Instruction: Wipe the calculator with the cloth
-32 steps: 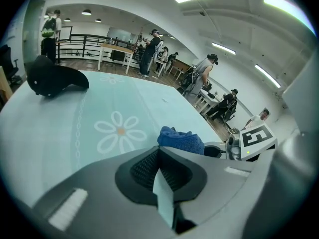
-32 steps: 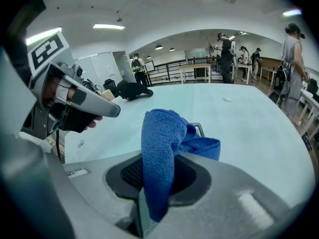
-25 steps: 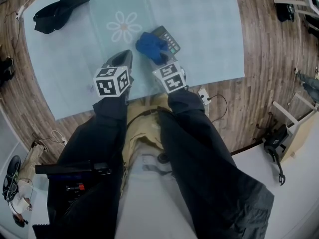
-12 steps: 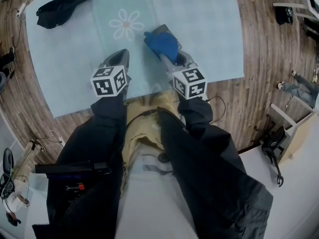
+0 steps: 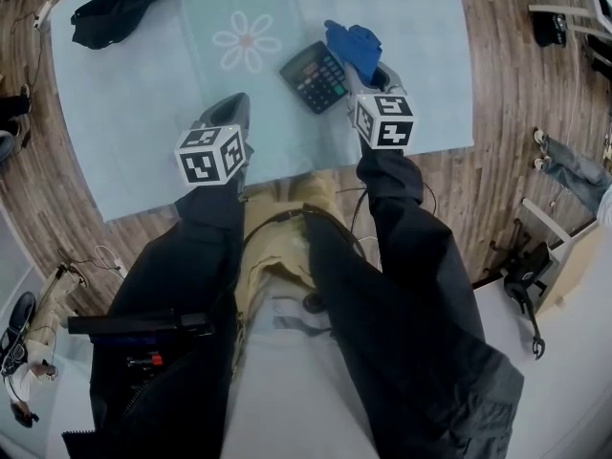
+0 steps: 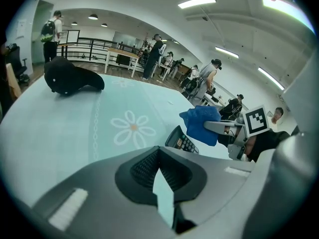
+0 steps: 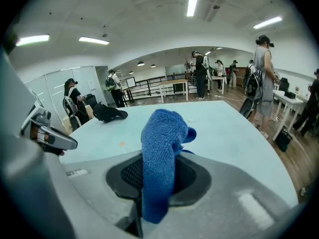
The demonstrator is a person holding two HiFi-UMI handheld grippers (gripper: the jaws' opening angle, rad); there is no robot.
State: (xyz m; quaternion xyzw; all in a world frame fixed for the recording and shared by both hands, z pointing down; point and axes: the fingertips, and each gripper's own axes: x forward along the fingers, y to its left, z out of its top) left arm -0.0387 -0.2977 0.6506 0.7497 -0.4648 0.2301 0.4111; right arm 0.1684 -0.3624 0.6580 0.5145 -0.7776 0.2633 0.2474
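Head view, going left to right: a black cap (image 5: 120,8) sits far left on the pale blue mat (image 5: 134,113), well clear of everything. The left gripper (image 5: 232,108) hangs near-left, jaws pinched together on nothing. The calculator (image 5: 314,76) lies face up mid-mat with nothing holding it. Just right of it, the right gripper (image 5: 378,75) is clamped on the blue cloth (image 5: 352,44), which looks clear of the keys. My worry: wipe hard and that loose calculator skates across the mat. No containers anywhere I can see.

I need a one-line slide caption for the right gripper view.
Right gripper shut on a blue cloth, the pale blue table stretching beyond.
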